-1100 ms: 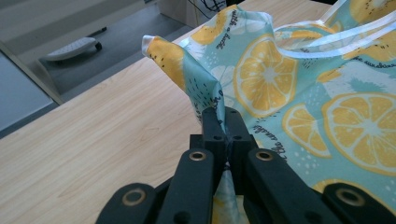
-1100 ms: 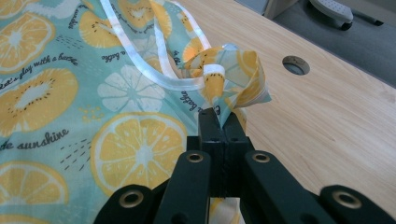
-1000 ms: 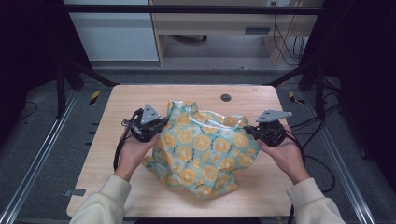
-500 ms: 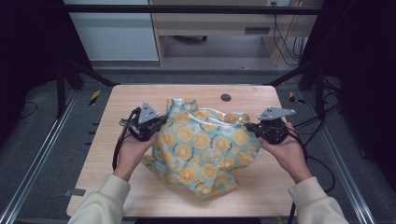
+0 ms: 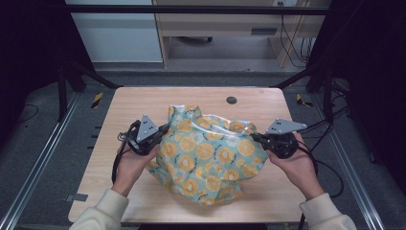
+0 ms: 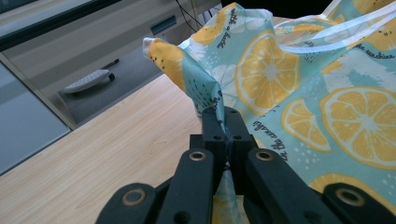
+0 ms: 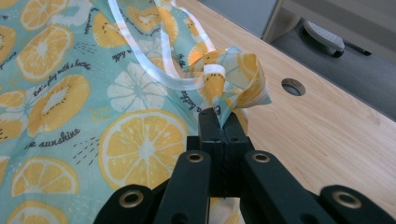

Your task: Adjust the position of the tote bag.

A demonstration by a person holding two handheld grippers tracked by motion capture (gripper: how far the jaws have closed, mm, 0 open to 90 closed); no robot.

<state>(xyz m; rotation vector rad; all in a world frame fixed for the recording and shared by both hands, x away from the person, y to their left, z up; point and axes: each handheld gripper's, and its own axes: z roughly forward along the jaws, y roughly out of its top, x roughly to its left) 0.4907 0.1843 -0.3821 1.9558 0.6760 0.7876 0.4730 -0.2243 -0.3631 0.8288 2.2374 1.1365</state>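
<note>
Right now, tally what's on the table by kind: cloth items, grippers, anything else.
Lemon-print cloth bag: 1
Grippers: 2, left gripper and right gripper, each shut on a bunched edge of the bag
Round hole in the table: 1
Total: 4

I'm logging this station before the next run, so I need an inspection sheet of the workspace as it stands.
Surface: wooden table, with a round hole near the far edge.
Job's things: lemon-print bag with white handles, crumpled at the centre.
Clutter: nothing seen.
Grippers: left gripper shut on the bag's edge; right gripper shut on the opposite edge.
Cables: black cables trail from both grippers.
Surroundings: grey floor, metal frame rails, cabinet beyond the table.
</note>
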